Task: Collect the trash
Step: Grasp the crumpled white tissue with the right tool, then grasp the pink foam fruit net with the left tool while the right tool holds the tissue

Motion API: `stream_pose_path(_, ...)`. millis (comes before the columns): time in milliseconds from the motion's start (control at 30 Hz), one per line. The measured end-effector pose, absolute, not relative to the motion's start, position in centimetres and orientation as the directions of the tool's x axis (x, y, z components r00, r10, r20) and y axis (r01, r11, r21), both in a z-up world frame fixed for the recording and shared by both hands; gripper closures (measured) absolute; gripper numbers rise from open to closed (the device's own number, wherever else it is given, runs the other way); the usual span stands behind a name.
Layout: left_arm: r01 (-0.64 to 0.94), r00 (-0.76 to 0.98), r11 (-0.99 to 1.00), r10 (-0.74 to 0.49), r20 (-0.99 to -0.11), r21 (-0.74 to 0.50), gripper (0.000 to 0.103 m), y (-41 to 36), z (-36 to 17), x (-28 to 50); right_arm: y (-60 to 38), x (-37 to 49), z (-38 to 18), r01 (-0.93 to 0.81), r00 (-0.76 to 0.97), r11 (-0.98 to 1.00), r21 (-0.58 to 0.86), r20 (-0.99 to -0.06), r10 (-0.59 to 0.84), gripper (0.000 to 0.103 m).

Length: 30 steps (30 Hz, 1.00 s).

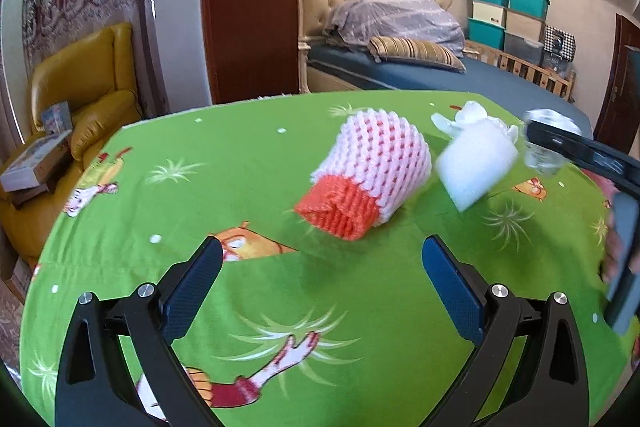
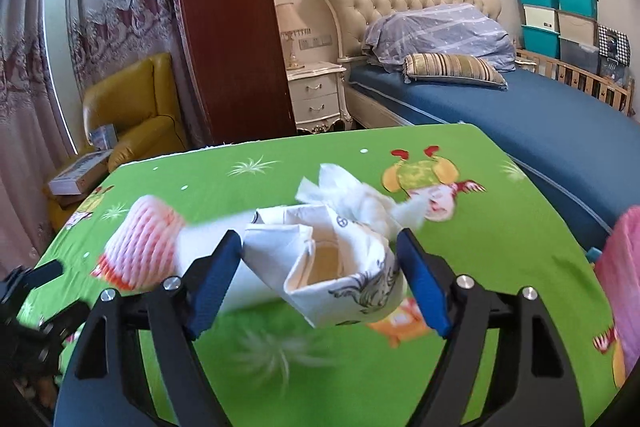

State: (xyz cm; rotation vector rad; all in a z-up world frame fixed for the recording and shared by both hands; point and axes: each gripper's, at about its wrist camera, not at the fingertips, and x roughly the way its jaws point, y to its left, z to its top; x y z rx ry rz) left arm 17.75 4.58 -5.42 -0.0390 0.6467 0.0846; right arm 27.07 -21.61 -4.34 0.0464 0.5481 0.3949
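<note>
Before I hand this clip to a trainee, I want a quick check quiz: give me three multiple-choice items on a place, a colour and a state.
1. Where does the foam fruit net lie?
A in a bin
B on the green tablecloth
C on the floor

2. What colours is the net?
A blue and black
B pink-white and orange
C all grey

3. How is the left claw?
A open, empty
B shut on a bottle
C shut on a spoon

Key: B, it rests on the cloth ahead of the claw; B, pale mesh with an orange end; A, only cloth shows between its pads.
</note>
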Motion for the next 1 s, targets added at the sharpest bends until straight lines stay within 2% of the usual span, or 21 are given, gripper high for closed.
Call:
stream_pose_path(367,-0.015,0.746,0.999,0.046,-0.665,0.052,0.008,3.7,-6.1,22.9,-24.1,21.1,-5.2,-0.37,0.785,0.914,0.166,-0.47,0.404,0.026)
stream_pose_path(633,0.071,0.713,0.994,0.011,-0.701,0.088,0.008,2.6,-6.2,27.6,-24.0,20.7,-5.2,-0.363,0.791,0.917,0.162,-0.467,0.396,0.026)
stream_pose_path(667,0.081,0.713,0.993,0.001,-0.701,0.084,0.012,2.4,-6.4,27.9,-24.1,20.7,-5.2,-0.362,0.79,0.918,0.164,-0.467,0.396,0.026)
stream_pose_path(700,0.084,0.719,0.993,-0.005,-0.695,0.08,0.022,2.2,-6.5,27.9,-24.1,20.7,-5.2,-0.36,0.792,0.918,0.165,-0.467,0.394,0.026)
stream_pose_path(733,0.089,0.72,0.994,-0.015,-0.693,0.07,0.045,2.0,-6.7,27.7,-24.1,20.6,-5.2,-0.359,0.794,0.919,0.166,-0.463,0.394,0.026)
stream_pose_path(833,0.083,0.731,0.994,-0.008,-0.682,0.078,0.062,1.2,-6.9,26.3,-24.2,20.8,-5.3,-0.359,0.792,0.918,0.168,-0.466,0.395,0.026)
stream_pose_path(1000,0.074,0.766,0.996,-0.028,-0.642,0.045,0.063,0.7,-6.3,22.6,-24.0,21.0,-5.4,-0.357,0.793,0.919,0.166,-0.467,0.392,0.026)
